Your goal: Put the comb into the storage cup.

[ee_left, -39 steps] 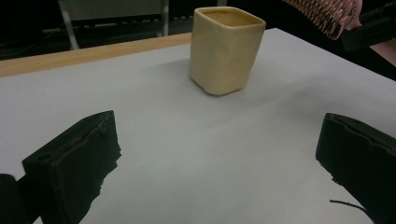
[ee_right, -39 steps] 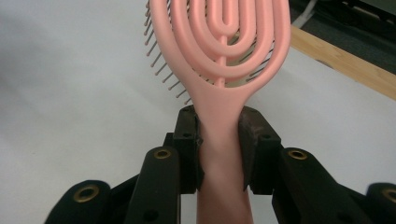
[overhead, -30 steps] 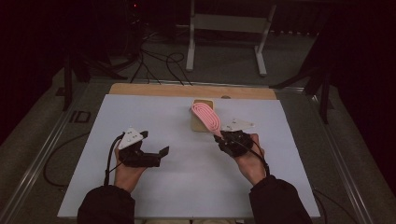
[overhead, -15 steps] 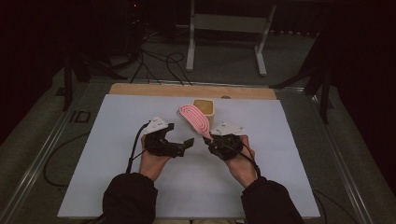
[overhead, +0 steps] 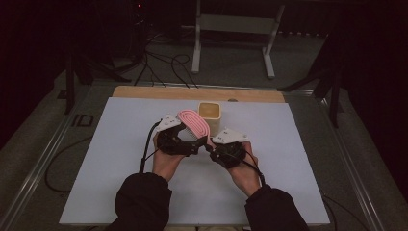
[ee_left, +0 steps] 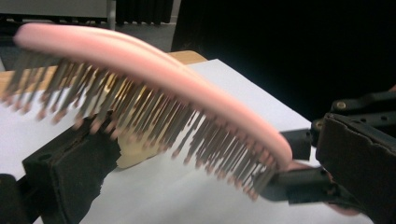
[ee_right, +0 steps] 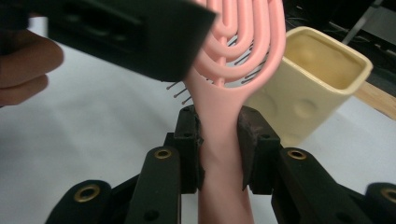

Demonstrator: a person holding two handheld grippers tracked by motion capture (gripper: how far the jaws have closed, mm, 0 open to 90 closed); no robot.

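Handover was underway: my right gripper [ee_right: 218,144] clamped the brush [ee_right: 236,70] handle; left gripper [overhead: 185,142], jaws apart at nine o'clock, needed closing.

Both grippers meet at a pink hairbrush [overhead: 193,124] beside a yellow cup [overhead: 210,115].

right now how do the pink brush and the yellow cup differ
The pink brush is long, slotted and bristled; the yellow cup is squat, solid-walled and hollow. The brush is held off the white table, its handle clamped in the right gripper; the cup stands upright on that table, unheld. Both look like smooth pastel plastic.
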